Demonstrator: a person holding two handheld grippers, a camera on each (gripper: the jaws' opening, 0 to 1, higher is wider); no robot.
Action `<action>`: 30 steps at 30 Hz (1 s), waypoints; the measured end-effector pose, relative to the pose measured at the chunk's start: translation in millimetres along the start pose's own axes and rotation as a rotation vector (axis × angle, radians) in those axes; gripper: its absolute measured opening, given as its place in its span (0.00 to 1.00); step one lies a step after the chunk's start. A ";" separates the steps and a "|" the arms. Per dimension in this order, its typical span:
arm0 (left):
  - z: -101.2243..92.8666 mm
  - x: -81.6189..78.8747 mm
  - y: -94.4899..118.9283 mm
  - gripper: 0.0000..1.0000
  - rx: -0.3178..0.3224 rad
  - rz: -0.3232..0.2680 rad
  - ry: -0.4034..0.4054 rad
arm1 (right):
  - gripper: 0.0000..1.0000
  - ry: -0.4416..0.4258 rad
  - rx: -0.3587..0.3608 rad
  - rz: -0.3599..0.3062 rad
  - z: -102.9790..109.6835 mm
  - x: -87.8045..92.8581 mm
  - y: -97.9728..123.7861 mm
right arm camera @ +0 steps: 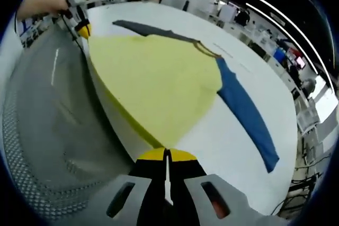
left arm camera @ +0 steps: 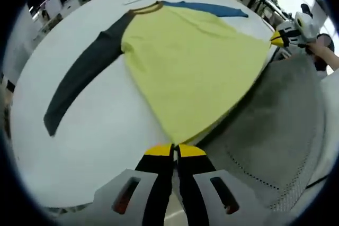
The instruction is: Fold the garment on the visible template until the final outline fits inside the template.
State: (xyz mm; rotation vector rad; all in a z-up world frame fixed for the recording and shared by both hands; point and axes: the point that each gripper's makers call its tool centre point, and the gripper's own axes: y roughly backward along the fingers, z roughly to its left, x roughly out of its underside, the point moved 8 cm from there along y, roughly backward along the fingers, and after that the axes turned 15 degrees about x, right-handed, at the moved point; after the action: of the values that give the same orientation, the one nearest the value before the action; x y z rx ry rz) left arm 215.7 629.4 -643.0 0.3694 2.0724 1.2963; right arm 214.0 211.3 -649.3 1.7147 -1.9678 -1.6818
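The left gripper (left arm camera: 175, 151) has its jaws pressed together on one hem corner of the shirt (left arm camera: 190, 67), and the right gripper (right arm camera: 167, 155) is clamped the same way on the other hem corner. Ahead of both tools the yellow body fans out across the white table (left arm camera: 95, 130), with the dark sleeve (left arm camera: 79, 78) trailing off to the left gripper's left and the blue sleeve (right arm camera: 246, 115) to the right gripper's right. The hem sits at the edge of a grey mat (left arm camera: 286, 120), which lies between the tools. I cannot make out a template outline. This looks like the first fold: the next move likely carries both corners forward together toward the collar (left arm camera: 145, 8), keeping the hem taut and level.
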 end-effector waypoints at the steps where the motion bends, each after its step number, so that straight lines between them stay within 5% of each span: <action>1: 0.6 0.7 -0.9 0.00 0.001 0.004 -0.001 | 0.01 0.004 -0.005 0.003 1.0 0.8 -0.5; 30: 5.6 13.1 -18.7 0.00 0.008 0.114 -0.012 | 0.01 0.097 -0.111 0.071 22.2 12.2 -11.2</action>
State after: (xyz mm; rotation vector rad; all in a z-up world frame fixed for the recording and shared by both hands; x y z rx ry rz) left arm 211.5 631.6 -666.0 0.5043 2.0732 1.3490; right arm 203.0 219.5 -673.4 1.6364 -1.8342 -1.6195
